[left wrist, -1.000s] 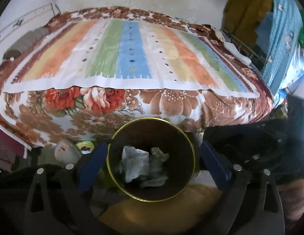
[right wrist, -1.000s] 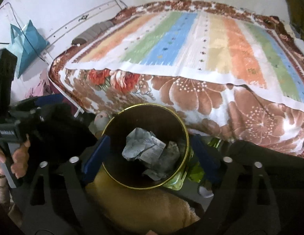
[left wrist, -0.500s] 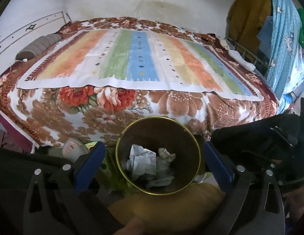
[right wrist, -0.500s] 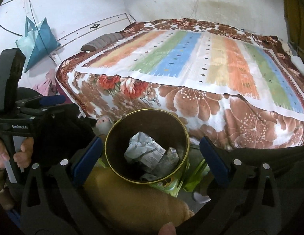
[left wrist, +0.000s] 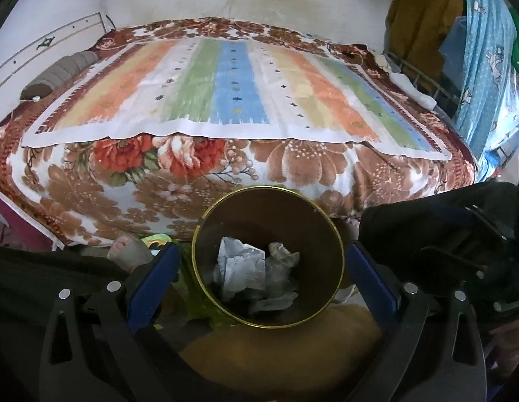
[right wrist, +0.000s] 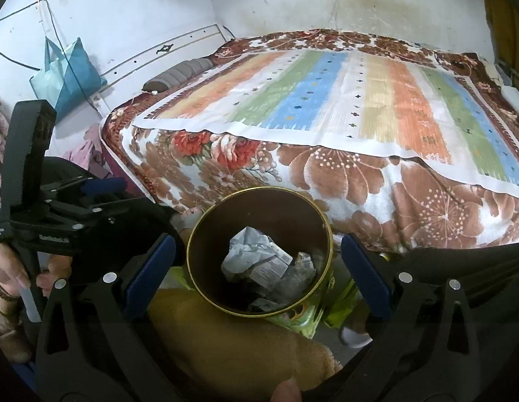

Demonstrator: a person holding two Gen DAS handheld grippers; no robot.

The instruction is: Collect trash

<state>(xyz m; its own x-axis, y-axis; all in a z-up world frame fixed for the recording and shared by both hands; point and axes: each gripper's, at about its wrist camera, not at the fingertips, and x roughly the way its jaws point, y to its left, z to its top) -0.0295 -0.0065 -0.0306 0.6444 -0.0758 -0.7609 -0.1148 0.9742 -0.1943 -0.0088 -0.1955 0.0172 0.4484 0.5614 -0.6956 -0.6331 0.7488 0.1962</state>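
A: What's on the left side?

B: A grey bolster point(left wrist: 58, 72) lies along the bed's left edge, and a teal bag point(right wrist: 70, 73) hangs on the wall. The left gripper point(left wrist: 261, 268) has its blue pads spread wide, nothing between them but air above the bin.

A: And in the middle?

B: The dark, gold-rimmed trash bin point(left wrist: 269, 211) stands at the foot of the bed point(left wrist: 232, 100), with crumpled paper point(left wrist: 241, 266) lying at its bottom. A striped sheet point(right wrist: 326, 100) lies flat over the floral blanket point(right wrist: 360, 181).

A: The right?

B: The right gripper point(right wrist: 257, 264) is likewise wide open and holds nothing; a blue patterned cloth point(left wrist: 484, 67) hangs beyond the bed
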